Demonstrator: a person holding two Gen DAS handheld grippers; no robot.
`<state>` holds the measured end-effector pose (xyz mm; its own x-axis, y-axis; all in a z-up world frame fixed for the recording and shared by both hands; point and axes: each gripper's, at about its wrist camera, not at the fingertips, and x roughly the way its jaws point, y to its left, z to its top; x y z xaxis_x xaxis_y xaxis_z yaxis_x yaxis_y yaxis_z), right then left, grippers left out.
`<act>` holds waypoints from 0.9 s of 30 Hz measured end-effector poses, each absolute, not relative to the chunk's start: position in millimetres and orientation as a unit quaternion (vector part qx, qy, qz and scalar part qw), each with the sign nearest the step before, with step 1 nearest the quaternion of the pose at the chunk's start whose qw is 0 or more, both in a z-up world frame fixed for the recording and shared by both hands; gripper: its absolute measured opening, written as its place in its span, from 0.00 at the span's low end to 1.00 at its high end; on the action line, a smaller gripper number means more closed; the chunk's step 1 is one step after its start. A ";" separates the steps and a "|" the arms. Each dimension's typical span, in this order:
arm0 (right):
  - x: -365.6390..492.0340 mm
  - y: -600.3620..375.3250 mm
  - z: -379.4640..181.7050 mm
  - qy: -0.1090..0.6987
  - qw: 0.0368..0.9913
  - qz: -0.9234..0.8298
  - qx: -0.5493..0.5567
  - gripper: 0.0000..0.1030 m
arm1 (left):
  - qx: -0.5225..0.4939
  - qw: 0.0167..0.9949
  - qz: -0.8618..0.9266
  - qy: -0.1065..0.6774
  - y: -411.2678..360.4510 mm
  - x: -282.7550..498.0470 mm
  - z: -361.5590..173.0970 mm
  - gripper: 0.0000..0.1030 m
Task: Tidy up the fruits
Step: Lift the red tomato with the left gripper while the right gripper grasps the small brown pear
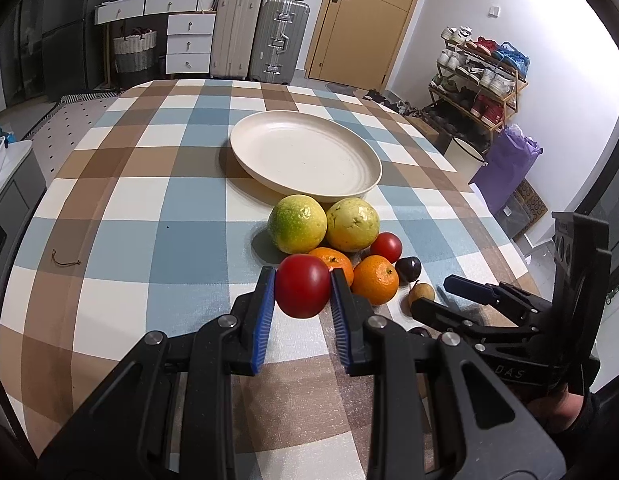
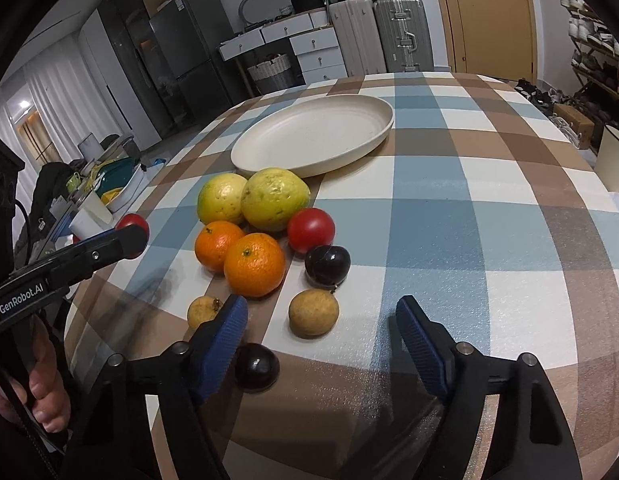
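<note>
My left gripper (image 1: 303,284) is shut on a red tomato (image 1: 302,286), near the front of the fruit pile; it also shows in the right wrist view (image 2: 132,224). My right gripper (image 2: 321,320) is open and empty above a tan fruit (image 2: 313,313). On the table lie two yellow-green guavas (image 2: 275,199), two oranges (image 2: 254,264), a second tomato (image 2: 311,229), two dark plums (image 2: 327,265) and another tan fruit (image 2: 203,311). The cream plate (image 1: 305,156) stands empty behind the pile.
The checked tablecloth (image 1: 149,220) covers the table. A small string loop (image 1: 65,260) lies at the left. Suitcases (image 1: 261,36), drawers and a shoe rack (image 1: 481,76) stand beyond the table.
</note>
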<state>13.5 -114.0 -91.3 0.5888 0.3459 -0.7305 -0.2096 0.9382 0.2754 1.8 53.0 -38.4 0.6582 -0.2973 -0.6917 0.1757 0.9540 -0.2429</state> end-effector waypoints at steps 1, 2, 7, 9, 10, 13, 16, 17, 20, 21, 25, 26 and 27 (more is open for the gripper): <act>13.9 -114.4 -92.1 0.426 0.887 0.157 0.081 0.71 | -0.078 0.907 -0.130 0.392 52.9 1.8 -38.4 0.23; 13.9 -113.8 -92.6 0.427 0.886 0.158 0.081 0.69 | -0.080 0.907 -0.130 0.392 54.0 1.4 -38.3 0.23; 14.3 -112.3 -95.3 0.430 0.885 0.160 0.079 0.59 | -0.082 0.908 -0.125 0.391 55.0 2.4 -38.3 0.23; 14.9 -111.1 -96.1 0.430 0.885 0.161 0.077 0.56 | -0.083 0.908 -0.126 0.391 55.3 2.5 -38.3 0.23; 14.7 -110.3 -96.2 0.429 0.885 0.161 0.076 0.53 | -0.082 0.908 -0.127 0.391 55.9 2.5 -38.3 0.23; 16.9 -108.2 -96.3 0.432 0.886 0.155 0.071 0.43 | -0.083 0.908 -0.127 0.391 56.0 2.5 -38.1 0.23; 17.7 -105.9 -96.9 0.433 0.885 0.158 0.065 0.27 | -0.082 0.908 -0.127 0.391 54.8 1.9 -38.1 0.23; 17.7 -105.9 -97.4 0.433 0.885 0.159 0.068 0.27 | -0.082 0.908 -0.127 0.391 55.8 1.9 -38.1 0.23; 18.4 -109.8 -98.3 0.431 0.885 0.158 0.082 0.27 | -0.081 0.908 -0.126 0.391 55.1 1.3 -38.0 0.23; 18.2 -111.4 -98.1 0.430 0.885 0.158 0.087 0.27 | -0.081 0.908 -0.126 0.391 55.5 1.1 -37.7 0.23; 15.8 -116.7 -90.7 0.413 0.893 0.157 0.089 0.26 | -0.080 0.909 -0.125 0.389 55.0 1.5 -36.3 0.23; 15.1 -117.5 -87.8 0.409 0.894 0.158 0.090 0.26 | -0.080 0.910 -0.125 0.388 55.1 1.8 -35.4 0.23; 14.6 -118.6 -84.7 0.405 0.896 0.159 0.091 0.26 | -0.080 0.910 -0.126 0.387 54.9 2.5 -34.3 0.23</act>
